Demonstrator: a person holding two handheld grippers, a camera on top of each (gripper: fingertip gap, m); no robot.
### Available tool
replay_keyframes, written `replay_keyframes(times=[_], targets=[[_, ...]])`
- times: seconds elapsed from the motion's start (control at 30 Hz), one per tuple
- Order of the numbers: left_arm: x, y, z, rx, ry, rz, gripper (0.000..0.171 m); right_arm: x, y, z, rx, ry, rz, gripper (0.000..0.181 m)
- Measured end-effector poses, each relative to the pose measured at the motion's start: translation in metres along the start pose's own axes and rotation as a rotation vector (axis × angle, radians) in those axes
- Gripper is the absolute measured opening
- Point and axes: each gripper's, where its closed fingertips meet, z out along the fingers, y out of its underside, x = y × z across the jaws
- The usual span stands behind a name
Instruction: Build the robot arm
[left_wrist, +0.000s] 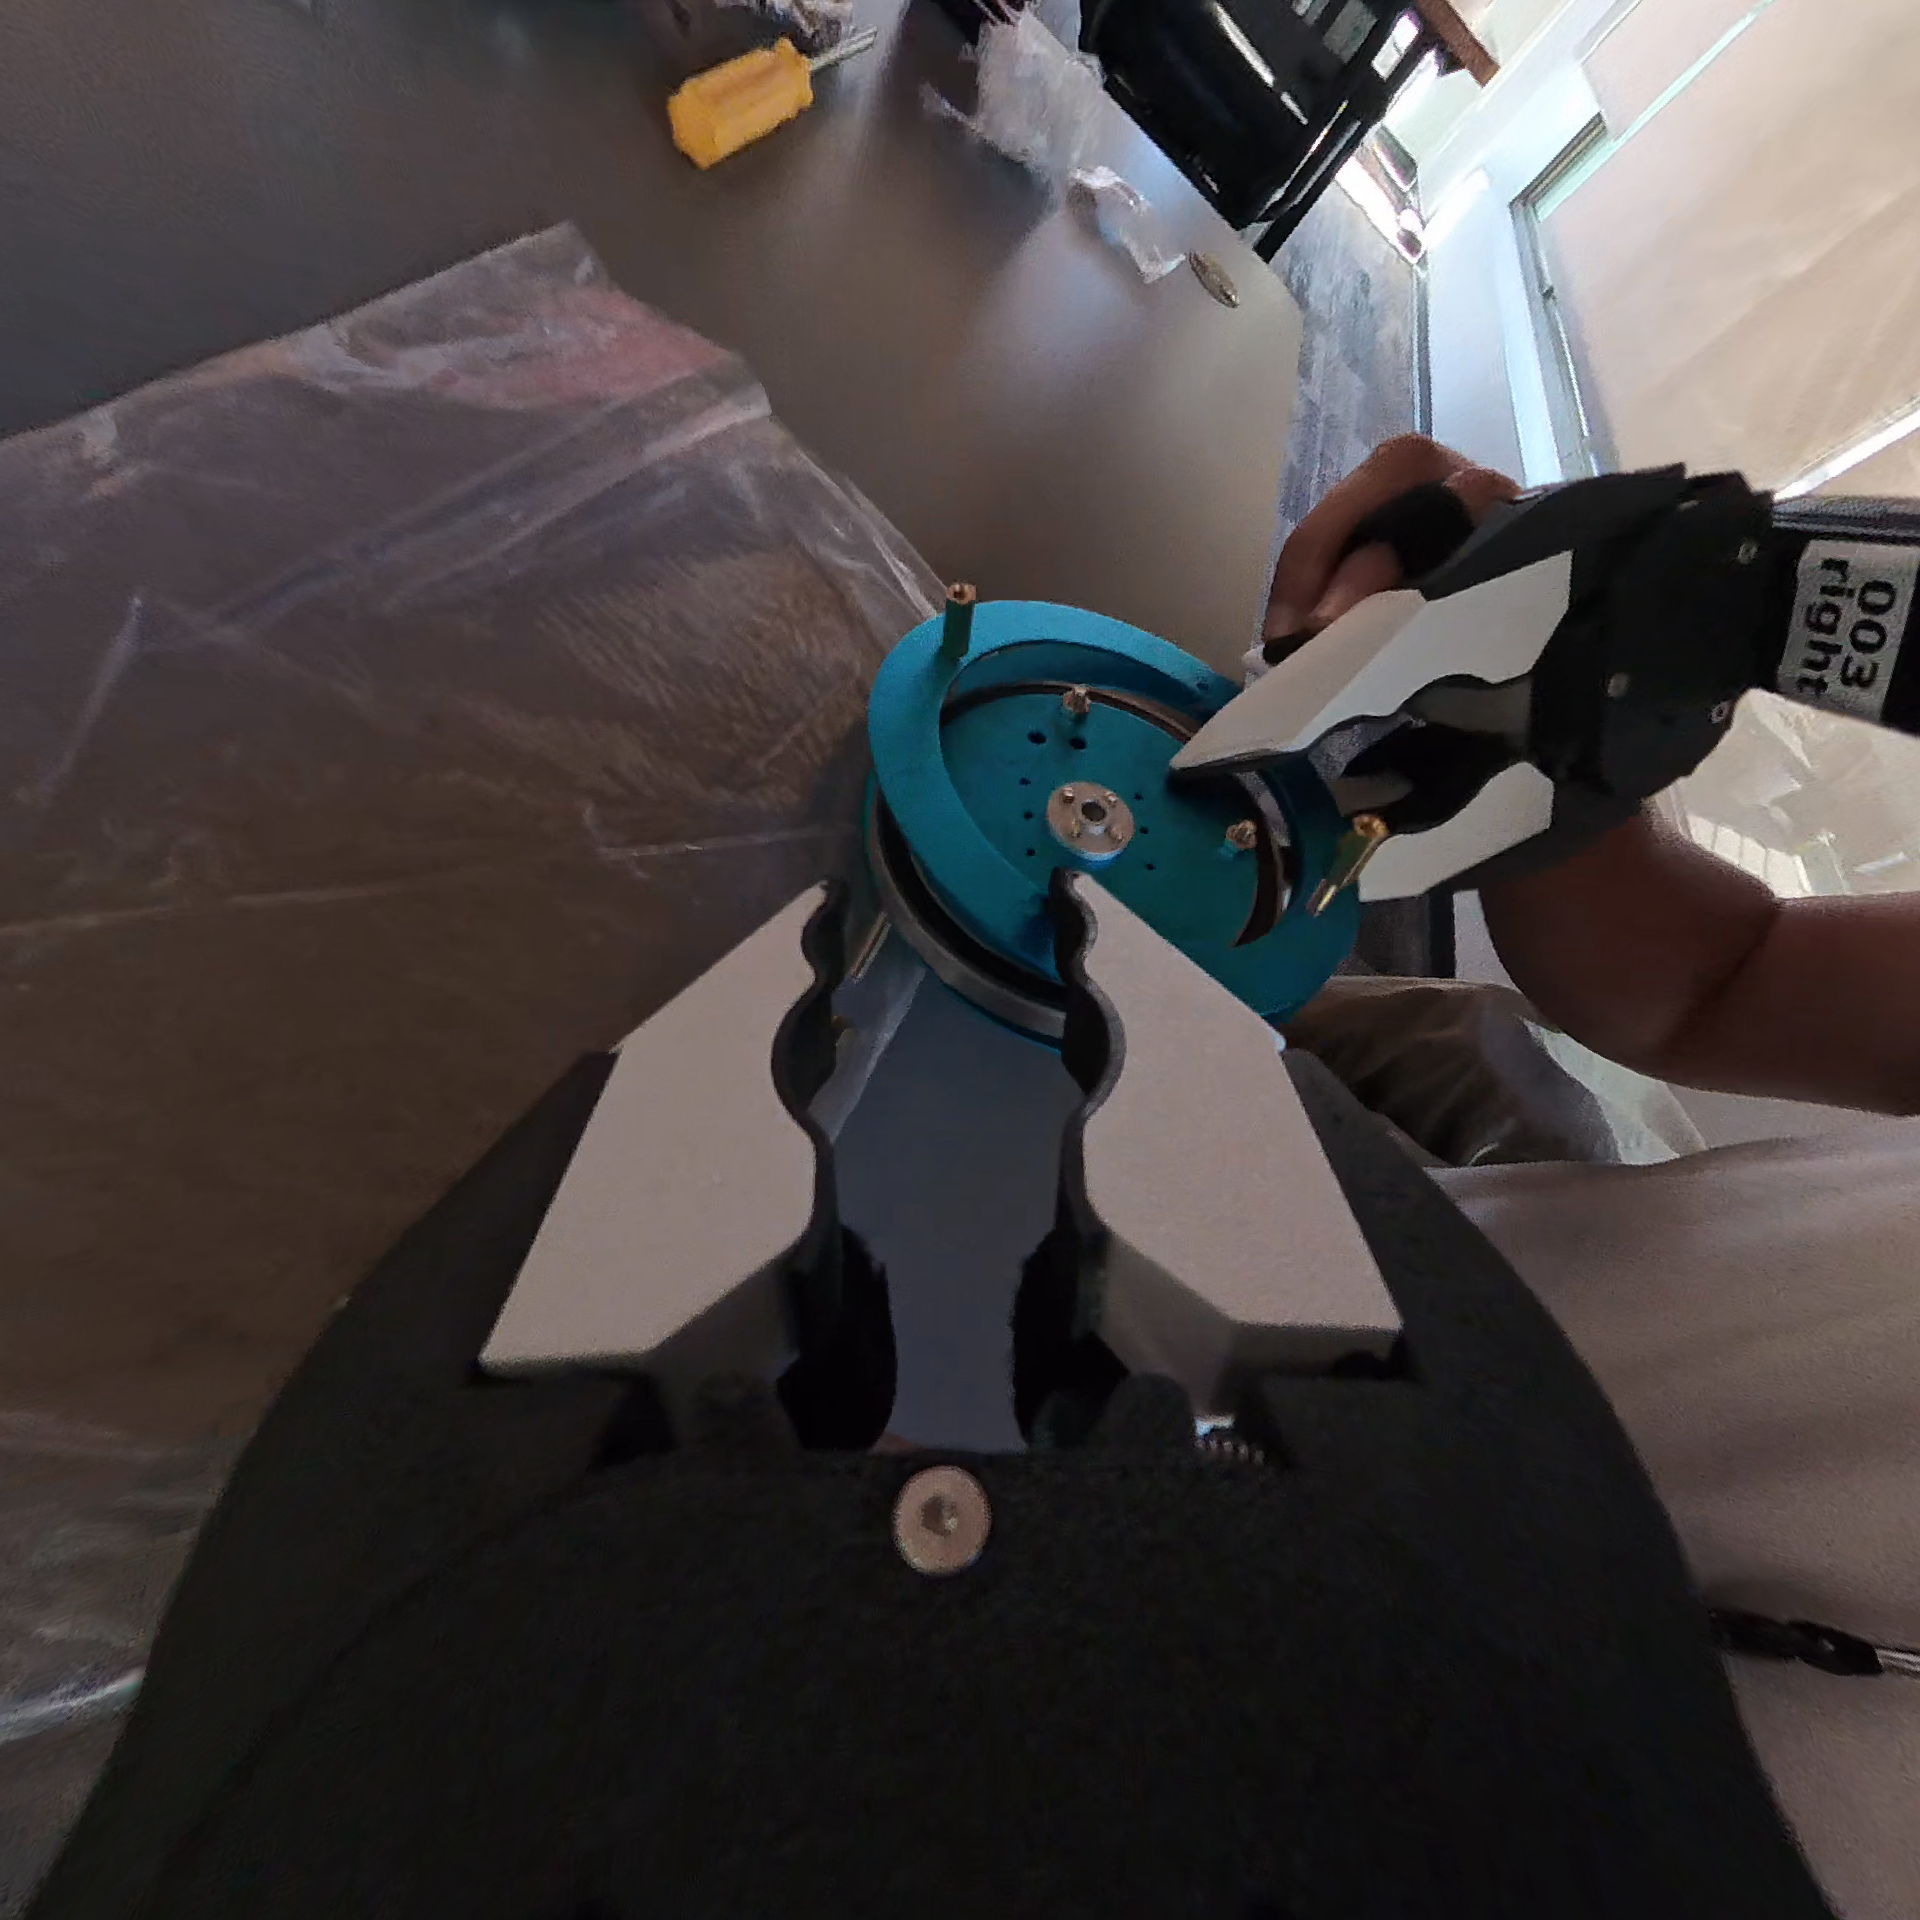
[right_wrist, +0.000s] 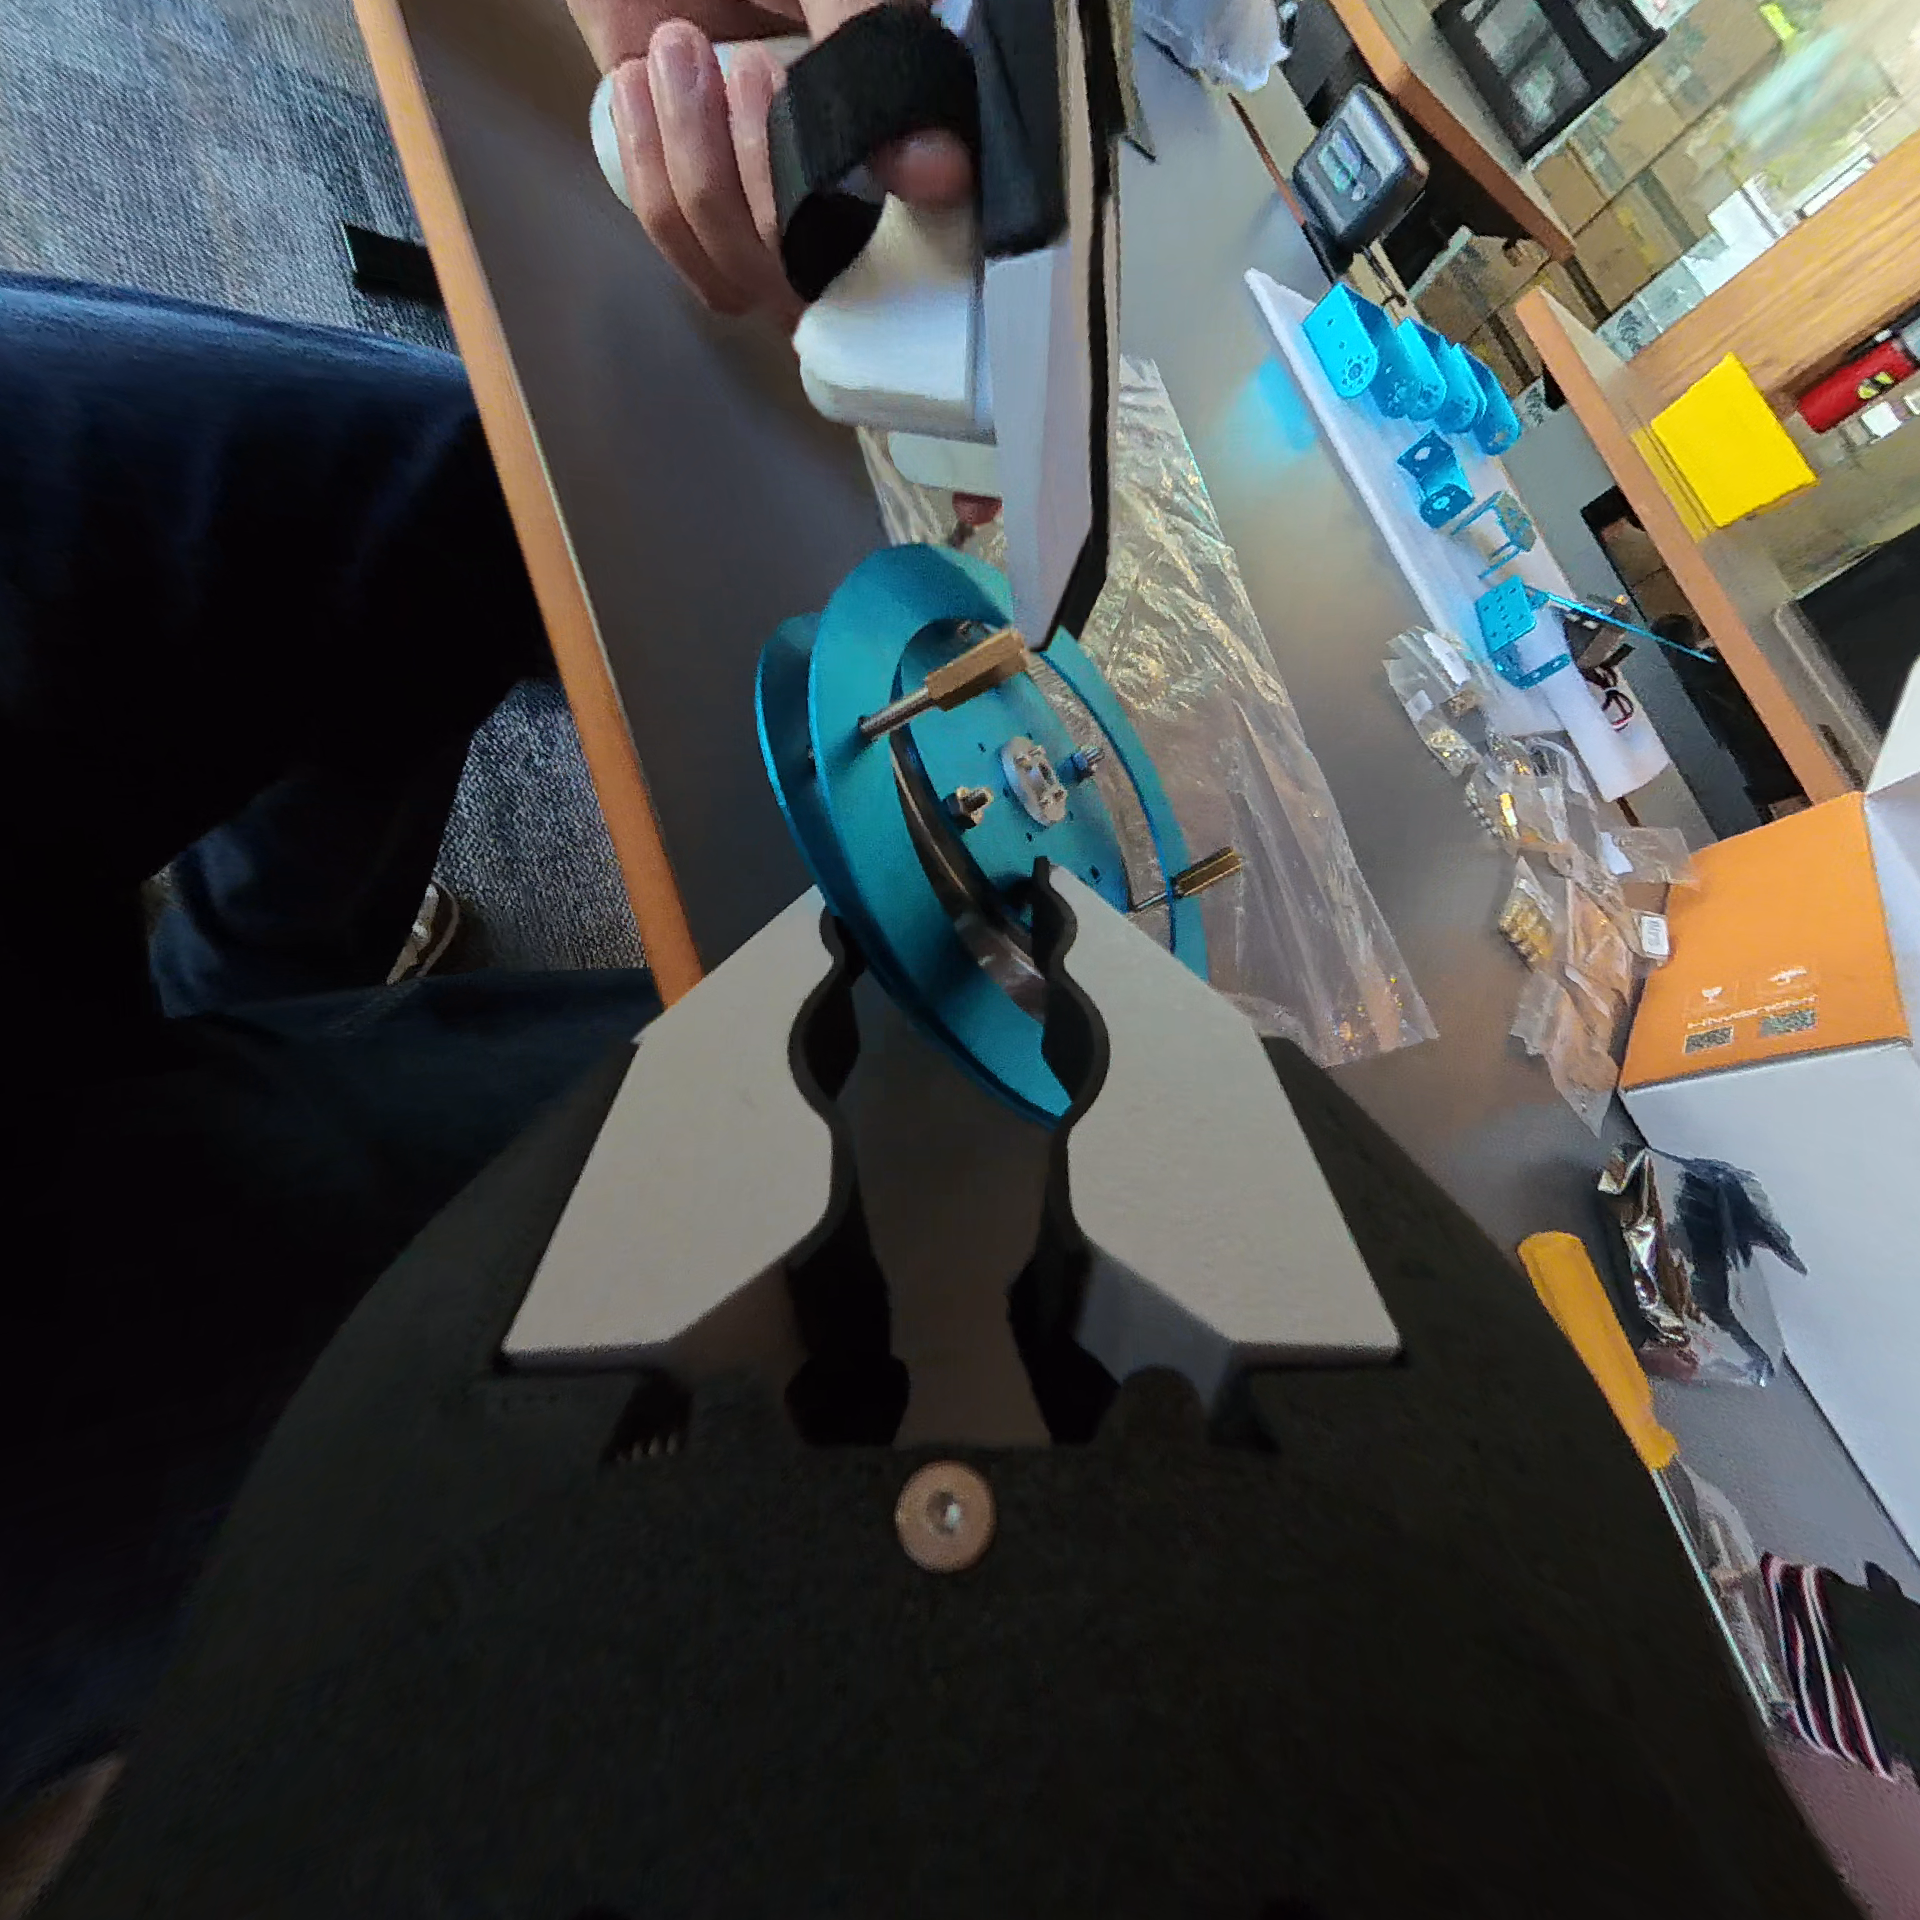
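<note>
Blue round metal turntable disc with brass standoffs hangs tilted above your worktop; left tongs and right tongs each clamp its rim, sharing support.

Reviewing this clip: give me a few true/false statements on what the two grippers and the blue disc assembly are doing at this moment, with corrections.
1. Both grippers grip the blue disc assembly. True: left gripper, right gripper.
2. The assembly lies flat on the table. False: it is held tilted above it.
3. Brass standoffs stick out of the blue rings. True.
4. The yellow-handled screwdriver is in the left gripper. False: it lies on the table.
</note>
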Motion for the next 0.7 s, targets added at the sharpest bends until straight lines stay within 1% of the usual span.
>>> replay_keyframes(times=[0.03, 0.1, 0.17, 0.27, 0.4, 0.43, 0.47, 0.5, 0.53, 0.57, 0.6, 0.67, 0.7], targets=[[0.002, 0.002, 0.002, -0.006, -0.001, -0.006, 0.038, -0.003, 0.000, 0.001, -0.009, 0.004, -0.006, 0.032], [0.004, 0.004, 0.004, -0.006, -0.009, -0.016, 0.029, -0.005, 0.000, 0.003, -0.013, 0.025, -0.026, 0.033], [0.004, 0.005, 0.004, -0.005, -0.031, -0.016, 0.028, -0.007, 0.000, 0.004, -0.018, 0.020, -0.029, 0.036], [0.004, 0.007, 0.004, -0.005, -0.052, -0.012, 0.025, -0.014, 0.005, 0.008, -0.030, -0.019, -0.017, 0.051], [0.006, 0.009, 0.004, 0.010, -0.052, -0.014, 0.025, -0.020, 0.005, 0.004, 0.000, -0.052, 0.021, 0.058], [0.006, 0.009, 0.005, 0.014, -0.054, -0.011, 0.024, -0.024, 0.001, -0.001, 0.025, -0.084, 0.060, 0.067], [0.006, 0.008, 0.005, 0.017, -0.060, -0.007, 0.021, -0.027, -0.006, -0.009, 0.076, -0.120, 0.122, 0.070], [0.004, 0.009, 0.004, 0.017, -0.076, -0.006, 0.015, -0.024, -0.013, -0.019, 0.136, -0.133, 0.193, 0.069], [0.002, 0.010, 0.003, 0.013, -0.097, 0.000, 0.016, -0.013, -0.016, -0.029, 0.179, -0.112, 0.269, 0.067], [0.000, 0.011, 0.003, 0.015, -0.107, 0.005, 0.015, 0.002, -0.010, -0.035, 0.187, -0.066, 0.359, 0.062], [0.001, 0.011, 0.003, 0.019, -0.100, 0.003, 0.015, 0.013, 0.001, -0.038, 0.160, -0.040, 0.463, 0.062], [0.003, 0.012, 0.004, 0.024, -0.090, -0.005, 0.015, 0.012, 0.014, -0.035, 0.113, -0.104, 0.622, 0.064], [0.003, 0.012, 0.004, 0.026, -0.092, -0.002, 0.015, 0.010, 0.018, -0.031, 0.090, -0.118, 0.650, 0.061]])
